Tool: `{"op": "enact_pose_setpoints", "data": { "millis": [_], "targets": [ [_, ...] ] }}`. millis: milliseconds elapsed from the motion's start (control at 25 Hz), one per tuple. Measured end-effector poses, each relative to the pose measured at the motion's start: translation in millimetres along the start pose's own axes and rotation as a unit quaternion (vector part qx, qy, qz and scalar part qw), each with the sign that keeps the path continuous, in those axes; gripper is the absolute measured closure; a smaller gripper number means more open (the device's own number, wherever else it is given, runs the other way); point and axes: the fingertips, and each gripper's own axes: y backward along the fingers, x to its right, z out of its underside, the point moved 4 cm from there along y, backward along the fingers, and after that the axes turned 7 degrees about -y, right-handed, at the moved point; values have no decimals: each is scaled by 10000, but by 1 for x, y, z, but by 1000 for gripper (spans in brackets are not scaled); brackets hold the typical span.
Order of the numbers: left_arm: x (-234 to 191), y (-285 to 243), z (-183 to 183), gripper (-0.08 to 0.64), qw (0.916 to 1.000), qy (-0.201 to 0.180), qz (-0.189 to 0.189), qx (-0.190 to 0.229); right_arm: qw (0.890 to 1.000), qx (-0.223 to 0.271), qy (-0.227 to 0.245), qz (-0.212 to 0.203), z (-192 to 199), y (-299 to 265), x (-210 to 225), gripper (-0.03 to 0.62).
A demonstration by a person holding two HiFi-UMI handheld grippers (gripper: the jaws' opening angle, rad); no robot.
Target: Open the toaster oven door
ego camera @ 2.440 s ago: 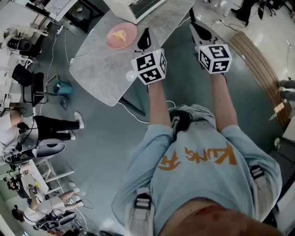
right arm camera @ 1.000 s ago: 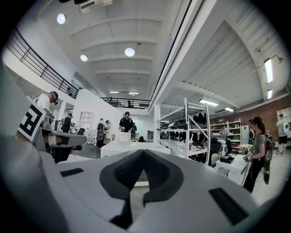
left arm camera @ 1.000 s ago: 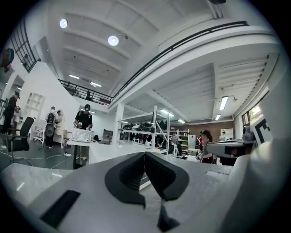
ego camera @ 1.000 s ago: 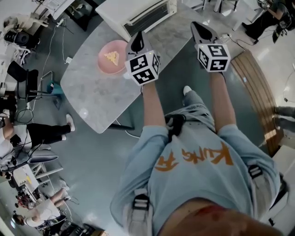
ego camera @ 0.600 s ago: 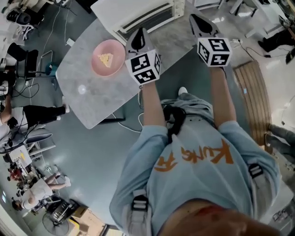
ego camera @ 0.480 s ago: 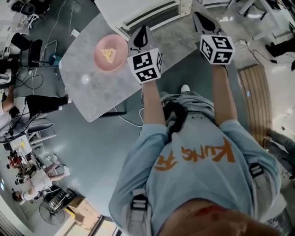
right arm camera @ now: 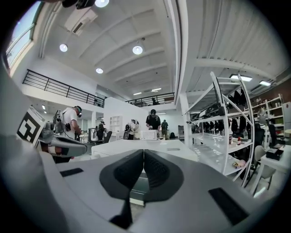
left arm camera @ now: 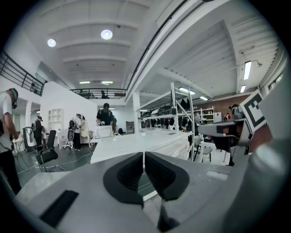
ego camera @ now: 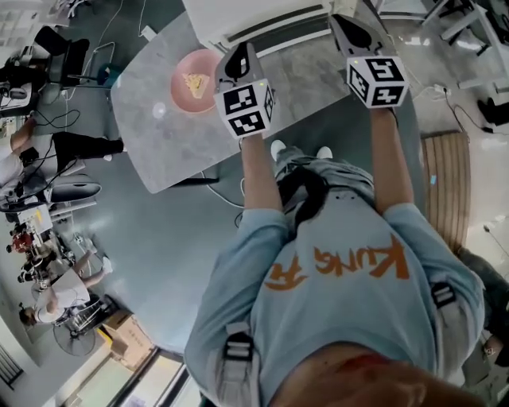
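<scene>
Plainly, left tongs (ego camera: pixel 238 57) and right tongs (ego camera: pixel 348 30) were closed on nothing near the white boxy toaster oven (ego camera: pixel 262 12).

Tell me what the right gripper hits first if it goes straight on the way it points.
Most likely the toaster oven. The right gripper, its fingers shut and empty, aims at the oven's white body, near its right end in the head view. Nothing shows in between, though the gap is hard to judge.

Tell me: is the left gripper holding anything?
No, the left gripper shows its jaws closed against each other in its own view, with nothing between them.
</scene>
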Motion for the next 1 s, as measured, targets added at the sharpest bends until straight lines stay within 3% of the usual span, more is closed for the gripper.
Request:
{"op": "enact_pose_setpoints", "data": {
  "millis": [280, 480, 640, 800, 1000],
  "targets": [
    [7, 2, -6, 557, 9985, -487, 15, -237, 9974, -139, 522, -480, -9, -10, -14, 555],
    [-4, -12, 4, 541, 9950, -844, 189, -504, 9824, -581, 1415, -1074, 0, -42, -31, 515],
    [5, -19, 22, 460, 9847, -1335, 771, -818, 9575, -954, 2193, -1610, 17, -53, -46, 476],
    [9, -26, 27, 422, 9632, -2176, 1102, -1132, 9293, -1249, 2908, -1905, 25, -62, -58, 451],
    [5, -39, 30, 414, 9399, -2823, 1266, -1445, 8866, -1681, 3712, -2188, 44, -72, -71, 414]
  ]
}}
